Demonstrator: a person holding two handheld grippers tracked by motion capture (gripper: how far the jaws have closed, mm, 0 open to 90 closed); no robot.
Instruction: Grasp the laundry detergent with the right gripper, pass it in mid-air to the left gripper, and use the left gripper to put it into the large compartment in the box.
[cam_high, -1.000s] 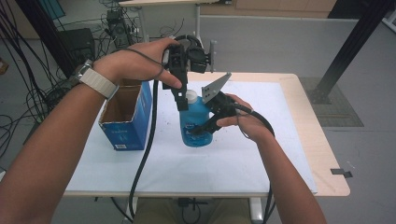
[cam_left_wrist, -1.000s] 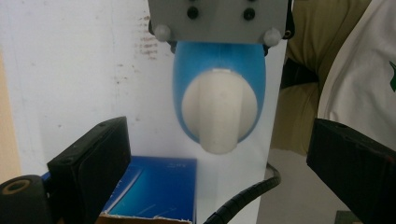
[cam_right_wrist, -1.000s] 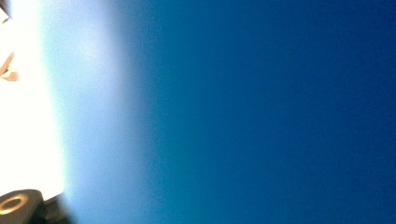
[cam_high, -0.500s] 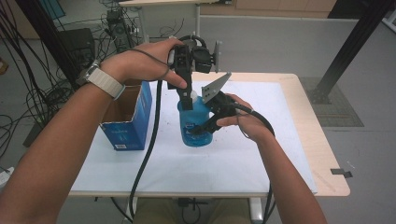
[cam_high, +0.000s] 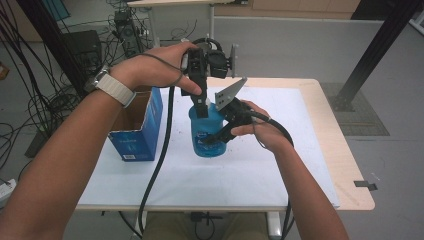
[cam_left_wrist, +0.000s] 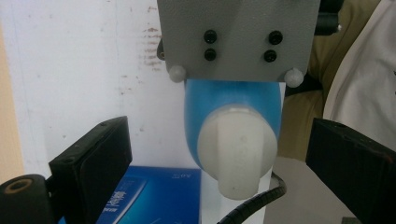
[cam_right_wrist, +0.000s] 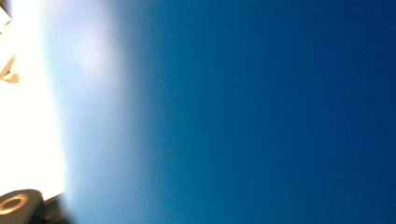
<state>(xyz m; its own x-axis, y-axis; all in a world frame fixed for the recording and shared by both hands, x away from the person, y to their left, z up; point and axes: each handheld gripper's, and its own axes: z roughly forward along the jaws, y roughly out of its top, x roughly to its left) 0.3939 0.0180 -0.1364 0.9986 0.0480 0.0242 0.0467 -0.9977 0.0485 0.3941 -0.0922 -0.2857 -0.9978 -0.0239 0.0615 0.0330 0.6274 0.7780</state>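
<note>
A: What's the setting?

B: A white table with a wooden edge, in a room with a grey floor and bundles of cables lying behind it. An open blue box stands on the table.

A: And the thing being worked on?

B: A blue bottle with a white cap. It stands upright near the middle of the table, just beside the box.

A: Where is the right gripper?

B: At the bottle's side, low down. Its jaws are clamped on the bottle's body; in the right gripper view the blue wall sits so close to the camera that it blurs out.

A: And the left gripper?

B: It comes down from above, pointing at the top of the bottle. In the left gripper view the cap lies between its two black fingers, with a clear gap on each side, so the jaws stand wide apart and touch nothing.

A: Anything else close to those fingers?

B: The grey plate on the right gripper shows just beyond the bottle, and the blue box lies below the left-hand finger in that view.
</note>
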